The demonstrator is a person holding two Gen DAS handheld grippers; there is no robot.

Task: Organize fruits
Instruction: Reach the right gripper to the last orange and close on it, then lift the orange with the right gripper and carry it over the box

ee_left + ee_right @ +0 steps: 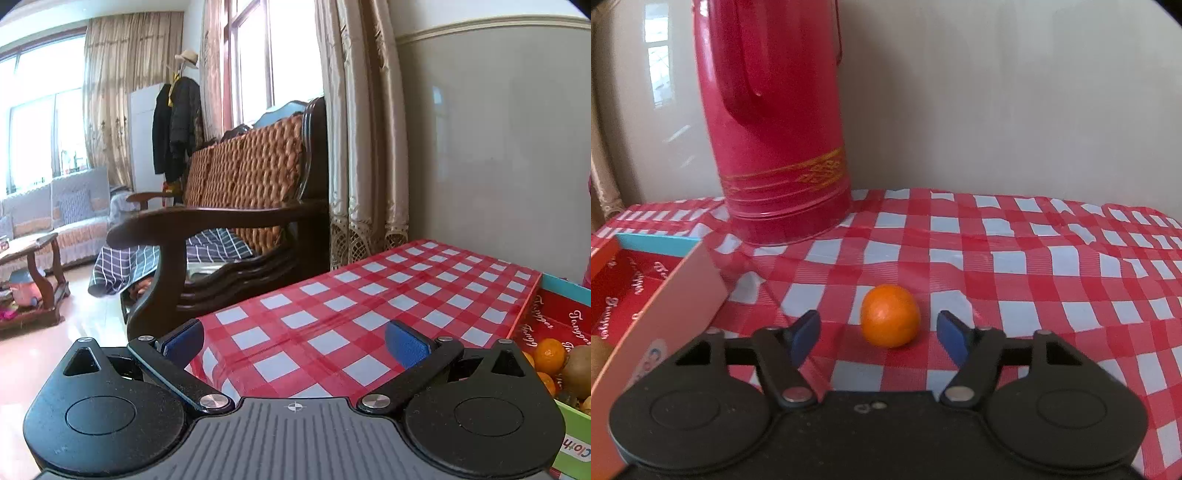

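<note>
Right claw (879,334) is spread, with a small orange (890,315) sitting on the table (1034,266) between its blue tips, not touching them. Red flask (775,122) stands at eleven o'clock. Left claw (295,341) gapes wide over bare cloth; fruit box (554,317) at three o'clock.

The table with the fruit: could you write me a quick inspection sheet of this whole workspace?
Surface: red-and-white checked tablecloth, wrinkled.
Job's things: one orange loose on the cloth; cardboard box holding oranges and a kiwi.
Clutter: red thermos standing behind the orange.
Grippers: left gripper open over bare cloth; right gripper open, orange between the pads, untouched.
Cables: nothing seen.
Surroundings: wooden sofa, curtains, coat rack.
</note>
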